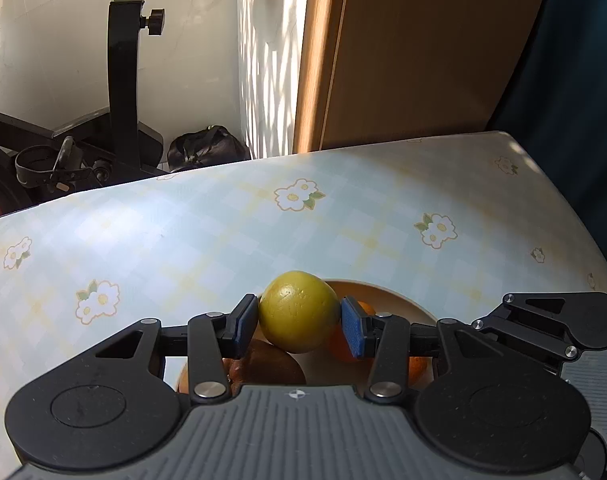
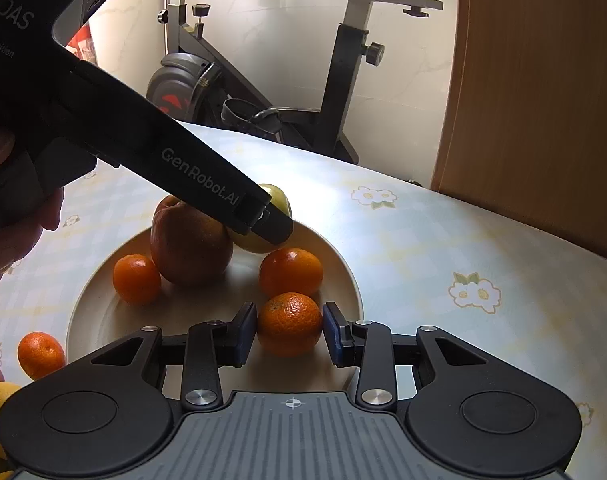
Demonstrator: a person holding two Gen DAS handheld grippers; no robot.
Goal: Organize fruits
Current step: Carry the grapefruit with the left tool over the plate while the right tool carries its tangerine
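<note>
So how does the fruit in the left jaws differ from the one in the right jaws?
The left gripper holds a green apple; the right gripper holds a tangerine. The apple is yellow-green and smooth, the tangerine orange and dimpled. The apple looks larger and keeps its jaws wider. Both are round, clamped between blue pads over the plate.

Glossy tablecloth (image 1: 223, 232), perhaps vinyl.

Stood against a pale marbled wall (image 2: 287, 32): a black exercise bike (image 2: 343, 80), a dark bag (image 1: 207, 148) on the floor beside it. Lay dappled with sunlight on a white curtain (image 1: 271, 56), next to a wooden panel (image 1: 423, 48). Covered the worktop (image 1: 223, 220): a pale checked cloth with white flowers.
</note>
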